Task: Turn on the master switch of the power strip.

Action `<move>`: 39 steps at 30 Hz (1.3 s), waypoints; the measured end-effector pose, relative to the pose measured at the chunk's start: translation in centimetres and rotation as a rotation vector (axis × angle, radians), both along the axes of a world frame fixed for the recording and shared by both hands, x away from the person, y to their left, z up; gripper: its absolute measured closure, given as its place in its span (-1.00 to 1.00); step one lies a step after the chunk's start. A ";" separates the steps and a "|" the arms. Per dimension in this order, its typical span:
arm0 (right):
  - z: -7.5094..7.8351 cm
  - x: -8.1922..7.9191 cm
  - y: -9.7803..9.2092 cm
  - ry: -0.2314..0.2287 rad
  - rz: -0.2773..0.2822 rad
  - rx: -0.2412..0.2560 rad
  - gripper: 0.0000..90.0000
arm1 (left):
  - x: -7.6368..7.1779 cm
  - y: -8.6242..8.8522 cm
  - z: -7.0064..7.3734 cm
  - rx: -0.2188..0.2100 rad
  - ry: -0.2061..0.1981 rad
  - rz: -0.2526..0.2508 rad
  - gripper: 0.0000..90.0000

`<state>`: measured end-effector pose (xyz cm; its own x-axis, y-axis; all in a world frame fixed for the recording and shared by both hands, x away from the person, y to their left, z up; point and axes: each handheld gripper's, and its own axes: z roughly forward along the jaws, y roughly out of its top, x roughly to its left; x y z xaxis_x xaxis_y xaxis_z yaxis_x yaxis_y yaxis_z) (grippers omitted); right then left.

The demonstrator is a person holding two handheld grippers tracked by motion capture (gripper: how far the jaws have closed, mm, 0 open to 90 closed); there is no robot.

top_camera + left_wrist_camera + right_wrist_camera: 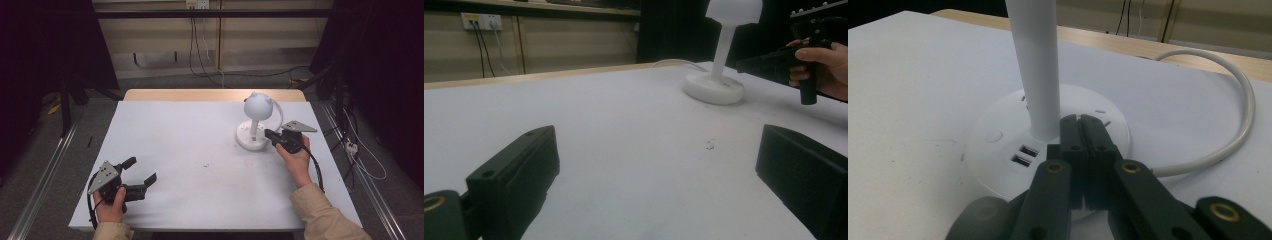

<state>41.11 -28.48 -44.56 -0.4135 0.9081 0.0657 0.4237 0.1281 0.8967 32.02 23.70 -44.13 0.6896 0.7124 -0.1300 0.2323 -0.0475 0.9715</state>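
A white desk lamp (256, 122) with a round head stands at the table's right rear on a round base (998, 145) that carries two USB ports (1024, 155) and a small round button (994, 135). Its stem (1035, 65) rises straight up. My right gripper (268, 133) is shut with nothing between the jaws, its tips resting over the base just right of the stem (1081, 122). My left gripper (141, 170) sits near the table's front left, open and empty, jaws wide apart (654, 165). The lamp (722, 60) and the right hand's gripper (774, 62) appear far off in the left gripper view.
The lamp's white cable (1238, 115) loops behind and to the right of the base. The table is covered in white (190, 150) with a wooden strip (200, 95) at its far edge. Small dark specks (710, 145) lie mid-table. Cables run on the floor beyond (360, 150).
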 end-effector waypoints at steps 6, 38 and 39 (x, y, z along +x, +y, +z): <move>0.0 0.3 0.2 0.005 0.002 -0.012 1.00 | 0.0 -0.1 0.0 0.000 0.001 -0.002 -0.92; -1.0 0.8 0.6 0.035 0.013 -0.055 1.00 | 0.0 -0.2 -0.1 0.005 0.005 -0.011 -0.92; -1.0 0.8 0.6 0.033 0.015 -0.058 1.00 | 0.0 -0.2 -0.1 0.004 0.006 -0.010 -0.92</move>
